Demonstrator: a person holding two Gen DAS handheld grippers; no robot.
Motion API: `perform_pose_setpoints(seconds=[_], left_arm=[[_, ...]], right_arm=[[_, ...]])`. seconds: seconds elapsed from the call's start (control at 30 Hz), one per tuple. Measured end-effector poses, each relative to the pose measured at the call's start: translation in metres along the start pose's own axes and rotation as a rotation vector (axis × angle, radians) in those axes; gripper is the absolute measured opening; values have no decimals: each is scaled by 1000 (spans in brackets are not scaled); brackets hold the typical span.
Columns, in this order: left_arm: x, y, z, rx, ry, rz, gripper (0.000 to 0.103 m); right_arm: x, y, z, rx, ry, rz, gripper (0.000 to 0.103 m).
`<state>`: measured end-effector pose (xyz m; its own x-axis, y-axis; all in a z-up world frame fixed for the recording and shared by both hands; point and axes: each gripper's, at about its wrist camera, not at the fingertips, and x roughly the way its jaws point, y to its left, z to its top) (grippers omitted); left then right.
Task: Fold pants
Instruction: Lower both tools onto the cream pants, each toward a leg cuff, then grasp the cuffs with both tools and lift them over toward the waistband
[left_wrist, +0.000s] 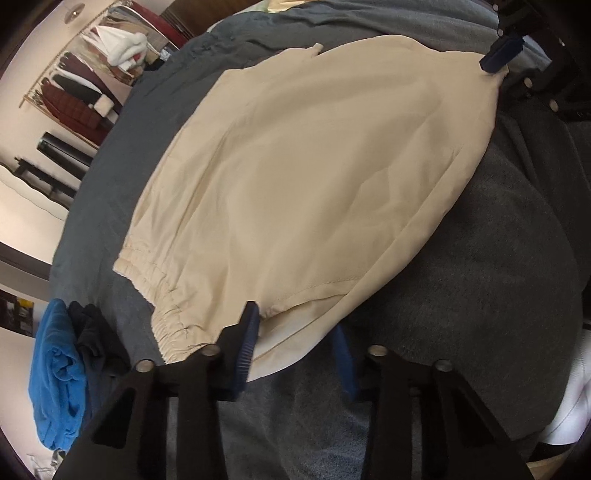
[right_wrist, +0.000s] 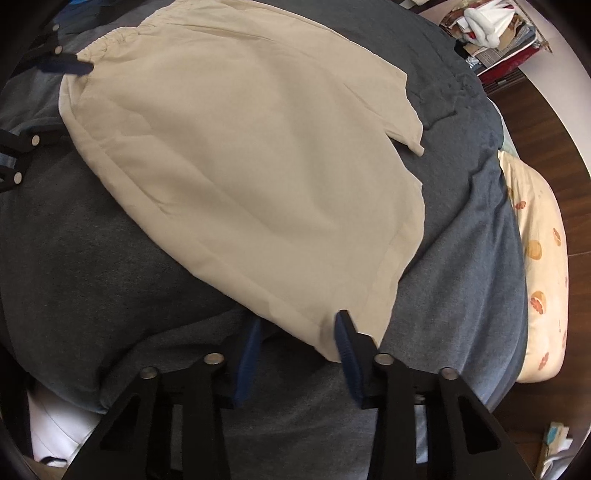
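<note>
Cream pants (left_wrist: 295, 177) lie folded on a grey-blue bed cover, also in the right wrist view (right_wrist: 240, 158). The elastic waistband (left_wrist: 162, 295) is at the left. My left gripper (left_wrist: 295, 332) is open, its fingers on either side of the pants' near edge by the waistband corner; one blue pad (left_wrist: 245, 347) rests on the fabric, the other is under it. My right gripper (right_wrist: 299, 343) is open at the hem corner, fabric between its pads. Each gripper also shows in the other's view, the right one (left_wrist: 498, 59) and the left one (right_wrist: 70, 68).
A blue and dark bundle of clothes (left_wrist: 62, 369) lies at the bed's left edge. A flower-print pillow (right_wrist: 539, 277) lies at the right. Shelves with clothes (left_wrist: 92, 81) stand behind the bed. A white garment (right_wrist: 51, 424) shows at the near edge.
</note>
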<state>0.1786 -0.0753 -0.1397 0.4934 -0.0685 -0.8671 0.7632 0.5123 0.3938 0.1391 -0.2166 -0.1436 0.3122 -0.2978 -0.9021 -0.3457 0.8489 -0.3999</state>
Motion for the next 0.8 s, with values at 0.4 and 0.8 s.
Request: perform_pose_setpoints(seconds=[0.4, 0.8], left_arm=[[-20, 38, 24, -112, 69, -74, 8], [-54, 109, 54, -317, 66, -98, 8]], right_arm=[[-39, -39, 17, 62, -42, 28, 4], [-95, -102, 74, 188, -139, 54, 4]])
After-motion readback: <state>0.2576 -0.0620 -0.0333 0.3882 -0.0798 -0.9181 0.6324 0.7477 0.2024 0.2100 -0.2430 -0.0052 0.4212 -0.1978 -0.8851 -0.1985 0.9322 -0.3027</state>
